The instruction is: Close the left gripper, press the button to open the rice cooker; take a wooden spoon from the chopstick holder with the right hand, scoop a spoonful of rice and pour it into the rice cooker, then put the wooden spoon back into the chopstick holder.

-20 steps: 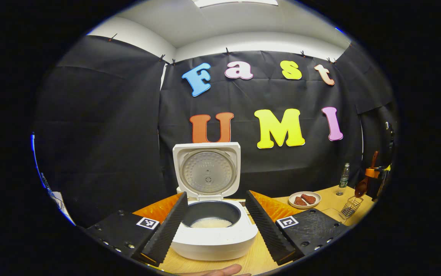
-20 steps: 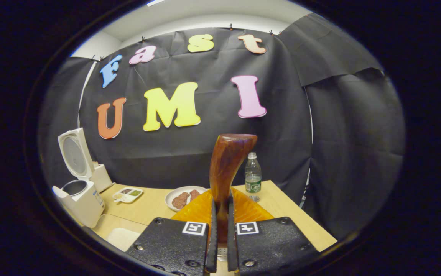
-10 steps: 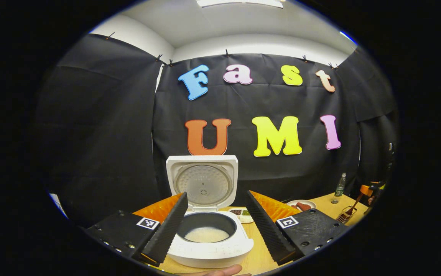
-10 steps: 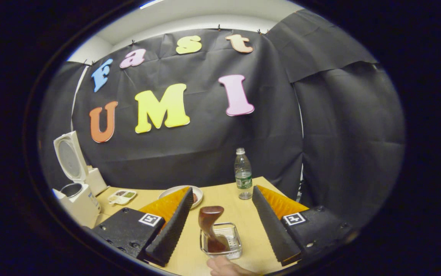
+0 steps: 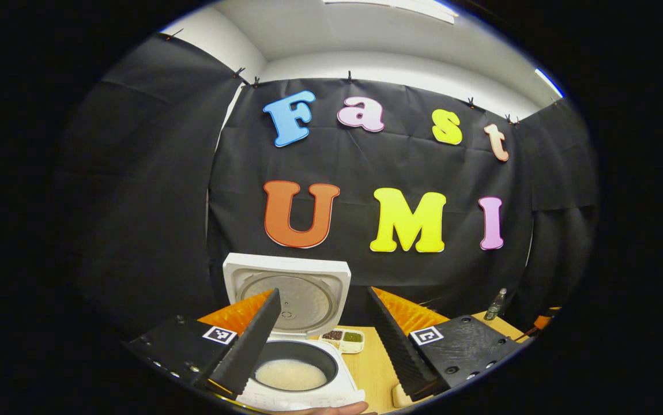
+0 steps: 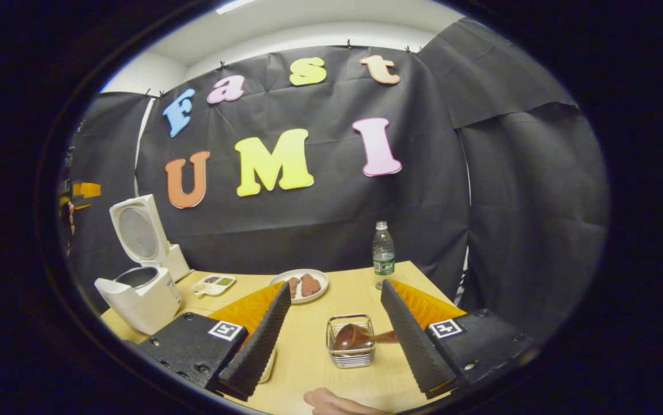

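Both pairs of jaws stand wide open and empty. Just ahead of the right gripper (image 6: 331, 346), the wooden spoon (image 6: 360, 337) lies in the chopstick holder (image 6: 350, 349), handle pointing right. The left gripper (image 5: 323, 340) hovers over the open rice cooker (image 5: 291, 369).

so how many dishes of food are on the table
2. A round plate with brown pieces sits mid-table near the back, left of the bottle. A small divided tray lies between that plate and the open rice cooker. The jaws may hide more.
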{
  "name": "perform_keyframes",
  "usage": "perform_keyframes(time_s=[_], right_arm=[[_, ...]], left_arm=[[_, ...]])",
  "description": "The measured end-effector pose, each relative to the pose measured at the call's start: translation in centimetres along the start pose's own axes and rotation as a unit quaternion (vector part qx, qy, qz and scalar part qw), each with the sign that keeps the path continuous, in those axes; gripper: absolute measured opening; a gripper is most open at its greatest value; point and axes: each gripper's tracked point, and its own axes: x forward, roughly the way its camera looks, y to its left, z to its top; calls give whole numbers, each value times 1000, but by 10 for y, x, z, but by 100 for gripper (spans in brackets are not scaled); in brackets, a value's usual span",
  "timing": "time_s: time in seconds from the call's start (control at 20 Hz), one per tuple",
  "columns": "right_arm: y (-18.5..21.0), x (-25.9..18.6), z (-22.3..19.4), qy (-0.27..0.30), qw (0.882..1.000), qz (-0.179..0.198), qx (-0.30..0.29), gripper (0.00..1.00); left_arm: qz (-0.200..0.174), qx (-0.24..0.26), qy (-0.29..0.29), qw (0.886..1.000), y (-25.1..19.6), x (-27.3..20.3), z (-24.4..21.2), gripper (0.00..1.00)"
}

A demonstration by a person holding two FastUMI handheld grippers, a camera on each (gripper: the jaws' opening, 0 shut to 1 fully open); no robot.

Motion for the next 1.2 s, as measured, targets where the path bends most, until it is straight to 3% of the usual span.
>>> perform_keyframes(time_s=[0.35, 0.5, 0.8, 0.95, 1.0, 1.05, 1.2], right_arm=[[15, -28, 10, -29, 999, 23, -38, 100], [20, -34, 7, -32, 998, 33, -42, 100], [7, -50, 11, -48, 998, 19, -38, 100], [-3, -65, 17, -61, 997, -2, -44, 100], [-4, -71, 21, -70, 996, -5, -46, 100], [-6, -74, 24, -75, 996, -11, -49, 100], [-7, -88, 27, -82, 995, -19, -54, 97]], left_arm=[[25, 13, -5, 1000, 23, 86, 34, 94], [20, 33, -4, 999, 28, 124, 26, 93], [50, 79, -24, 995, 52, 181, 25, 94], [56, 81, 6, 995, 61, 197, 3, 95], [49, 74, 15, 996, 59, 202, -3, 89], [47, 71, 27, 996, 61, 206, -11, 95], [41, 54, 63, 996, 68, 214, -27, 96]])
